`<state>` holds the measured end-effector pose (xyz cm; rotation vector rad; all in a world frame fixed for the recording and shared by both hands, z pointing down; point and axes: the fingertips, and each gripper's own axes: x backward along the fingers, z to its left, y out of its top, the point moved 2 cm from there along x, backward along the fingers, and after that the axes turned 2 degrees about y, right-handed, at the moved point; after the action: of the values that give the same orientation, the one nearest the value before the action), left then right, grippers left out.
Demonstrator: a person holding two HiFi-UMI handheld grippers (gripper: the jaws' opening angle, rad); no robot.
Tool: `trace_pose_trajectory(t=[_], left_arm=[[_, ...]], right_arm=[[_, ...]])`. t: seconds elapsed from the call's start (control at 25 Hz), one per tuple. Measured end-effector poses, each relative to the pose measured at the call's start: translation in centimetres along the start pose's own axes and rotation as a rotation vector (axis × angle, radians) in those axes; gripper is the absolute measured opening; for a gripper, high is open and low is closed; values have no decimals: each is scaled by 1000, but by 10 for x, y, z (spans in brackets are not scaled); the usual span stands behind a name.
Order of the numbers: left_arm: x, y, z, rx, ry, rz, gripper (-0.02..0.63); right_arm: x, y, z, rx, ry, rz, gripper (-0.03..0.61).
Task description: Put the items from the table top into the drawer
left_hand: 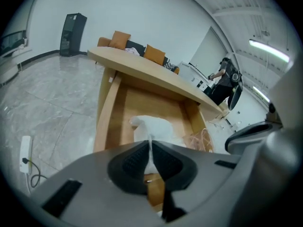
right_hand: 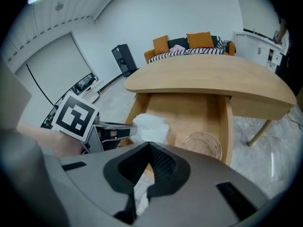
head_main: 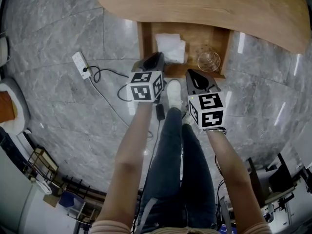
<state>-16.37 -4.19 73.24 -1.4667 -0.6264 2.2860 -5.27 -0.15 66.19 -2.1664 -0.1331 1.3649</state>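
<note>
Left gripper point(left_hand: 150, 144) is pinched nearly shut on an edge of the white cloth point(left_hand: 154, 126), which lies at its 12 o'clock in the drawer point(left_hand: 107, 112). Right gripper point(right_hand: 148, 146) is closed and empty, with the glass bowl point(right_hand: 202, 145) at its 2 o'clock.

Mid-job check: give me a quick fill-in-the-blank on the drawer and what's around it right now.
1. The drawer under the wooden table stands ___.
2. Inside it, in the head view, the white cloth lies to the ___ of the glass bowl.
3. The white power strip lies on the ___.

Missing words: open; left; floor.
</note>
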Motion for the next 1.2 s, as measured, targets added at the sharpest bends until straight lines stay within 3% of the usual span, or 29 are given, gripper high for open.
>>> trace_pose_trajectory(t=[0.48,0.96,1.2], left_arm=[[-10,-14,8,-96,111,112,29],[-15,-23,6,-131,177,192,33],[-13,-27,3,-134,192,202,99]], right_arm=[[-2,-8,1,-5,8,24,0],[-6,-7,0,1,7,38,0],[-5,-3,3,4,9,34,0]])
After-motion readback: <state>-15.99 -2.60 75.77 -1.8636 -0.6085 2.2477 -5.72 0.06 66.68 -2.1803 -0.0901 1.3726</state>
